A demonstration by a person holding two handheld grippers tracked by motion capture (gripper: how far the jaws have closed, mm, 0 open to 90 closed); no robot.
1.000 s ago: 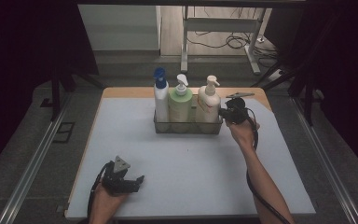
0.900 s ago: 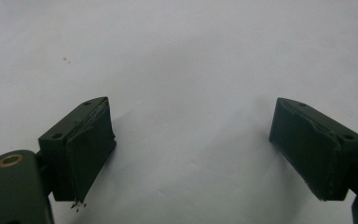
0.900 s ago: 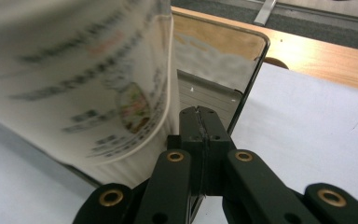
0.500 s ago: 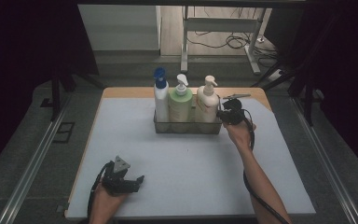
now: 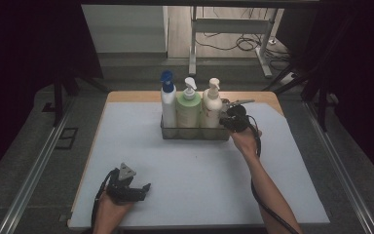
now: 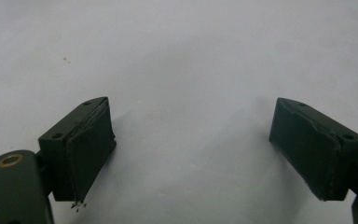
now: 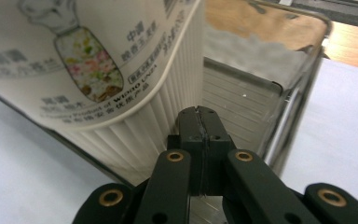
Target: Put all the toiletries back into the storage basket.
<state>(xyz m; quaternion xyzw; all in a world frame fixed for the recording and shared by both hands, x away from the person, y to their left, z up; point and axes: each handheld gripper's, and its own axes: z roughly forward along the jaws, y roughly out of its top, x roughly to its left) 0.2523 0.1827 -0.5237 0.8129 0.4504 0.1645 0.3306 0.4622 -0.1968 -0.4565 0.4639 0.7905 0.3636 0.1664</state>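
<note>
Left gripper [image 5: 143, 187] idle, jaws wide, nothing between. Right gripper [image 5: 224, 119] pinched shut on clear caddy [image 7: 289, 116] wall, cream pump bottle [image 7: 88, 65] just left of jaws. Likely mid-drag; next, steady pull without tipping bottles.

Faint "WIPRO UNZA" on cream bottle [image 7: 98, 60] label
</note>
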